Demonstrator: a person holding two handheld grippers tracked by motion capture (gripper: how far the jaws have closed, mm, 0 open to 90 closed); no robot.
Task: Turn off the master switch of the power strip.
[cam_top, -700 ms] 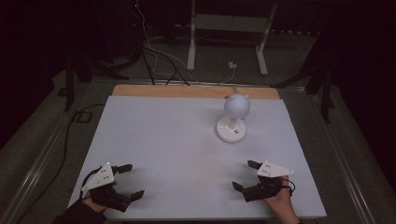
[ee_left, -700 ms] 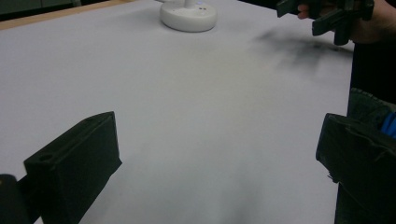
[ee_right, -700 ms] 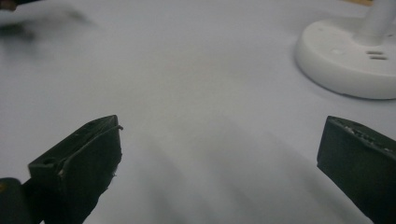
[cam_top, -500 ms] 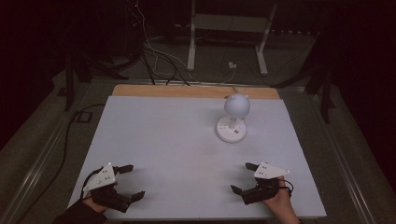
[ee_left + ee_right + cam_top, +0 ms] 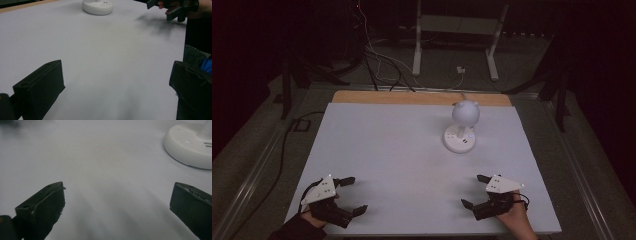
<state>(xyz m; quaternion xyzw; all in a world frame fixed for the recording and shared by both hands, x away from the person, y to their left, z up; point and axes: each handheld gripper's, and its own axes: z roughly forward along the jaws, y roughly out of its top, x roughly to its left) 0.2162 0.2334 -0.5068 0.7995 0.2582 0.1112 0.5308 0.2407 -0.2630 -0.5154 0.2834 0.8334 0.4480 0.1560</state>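
You held the left tool [image 5: 349, 196] and right tool [image 5: 476, 191] low at the near corners of the counter [image 5: 387, 150], jaws spread wide and empty, probably as a ready stance. The white lamp [image 5: 463, 125] stood far right, well apart from both.

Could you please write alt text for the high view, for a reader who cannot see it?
A white lamp stands right of centre toward the far side of a white table. At the near edge, a person holds the left gripper and right gripper, both open and empty.
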